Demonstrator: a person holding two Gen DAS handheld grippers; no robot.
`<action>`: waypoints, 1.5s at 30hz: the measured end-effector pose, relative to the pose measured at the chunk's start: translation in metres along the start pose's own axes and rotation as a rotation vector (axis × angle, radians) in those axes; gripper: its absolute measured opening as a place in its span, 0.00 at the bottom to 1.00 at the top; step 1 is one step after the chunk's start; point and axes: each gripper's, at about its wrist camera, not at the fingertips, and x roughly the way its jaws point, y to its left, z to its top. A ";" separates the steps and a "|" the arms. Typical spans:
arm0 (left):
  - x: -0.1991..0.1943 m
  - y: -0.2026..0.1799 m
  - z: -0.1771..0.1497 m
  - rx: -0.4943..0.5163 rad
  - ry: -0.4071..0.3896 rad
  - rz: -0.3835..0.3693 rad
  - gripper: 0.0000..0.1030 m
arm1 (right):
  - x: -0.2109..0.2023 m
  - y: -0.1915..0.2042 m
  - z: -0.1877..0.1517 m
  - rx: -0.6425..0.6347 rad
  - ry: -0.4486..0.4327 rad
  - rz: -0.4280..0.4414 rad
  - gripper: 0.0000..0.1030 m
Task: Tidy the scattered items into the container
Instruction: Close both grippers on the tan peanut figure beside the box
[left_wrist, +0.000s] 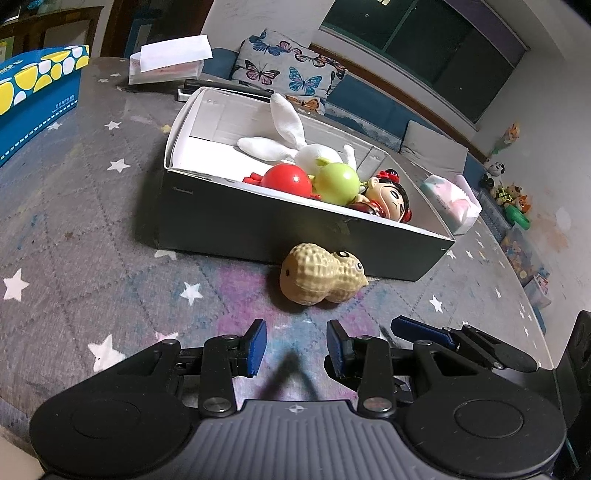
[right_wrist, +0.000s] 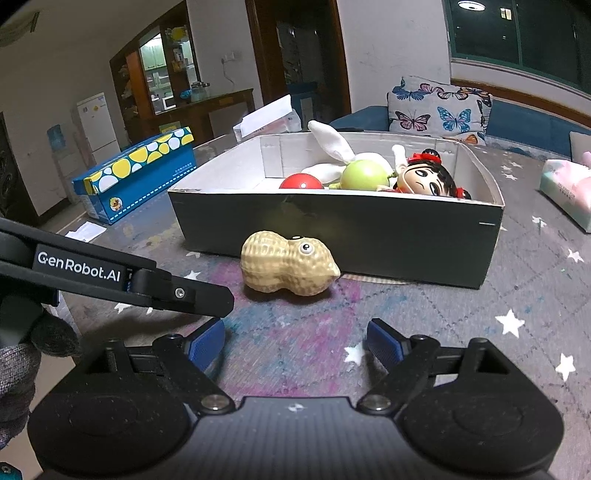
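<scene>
A tan peanut toy (left_wrist: 321, 275) (right_wrist: 288, 267) with googly eyes lies on the star-patterned tablecloth, right against the near wall of the dark box (left_wrist: 258, 221) (right_wrist: 351, 236). Inside the box are a red ball (left_wrist: 288, 179), a green ball (left_wrist: 338, 181), a black-haired doll (left_wrist: 388, 199) and a white plush rabbit (left_wrist: 295, 144). My left gripper (left_wrist: 297, 345) is open and empty, a short way before the peanut. My right gripper (right_wrist: 295, 343) stands open wider, also empty, beside the left one. One of the left gripper's fingers (right_wrist: 192, 295) crosses the right wrist view.
A blue box with yellow dots (left_wrist: 33, 88) (right_wrist: 140, 173) stands at the far left. A tissue pack (left_wrist: 452, 201) (right_wrist: 565, 188) lies right of the dark box. Papers (left_wrist: 170, 61) sit behind it. A butterfly cushion (left_wrist: 291, 70) rests on the sofa beyond the table.
</scene>
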 end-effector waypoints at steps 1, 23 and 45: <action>0.001 0.001 0.001 -0.002 0.002 0.001 0.37 | 0.001 0.000 0.000 0.001 0.001 0.000 0.84; 0.016 -0.001 0.028 -0.001 -0.006 -0.005 0.37 | 0.025 -0.004 0.018 0.001 0.006 0.005 0.84; 0.025 -0.008 0.038 0.003 0.010 -0.004 0.37 | 0.038 0.001 0.027 -0.016 -0.006 0.005 0.81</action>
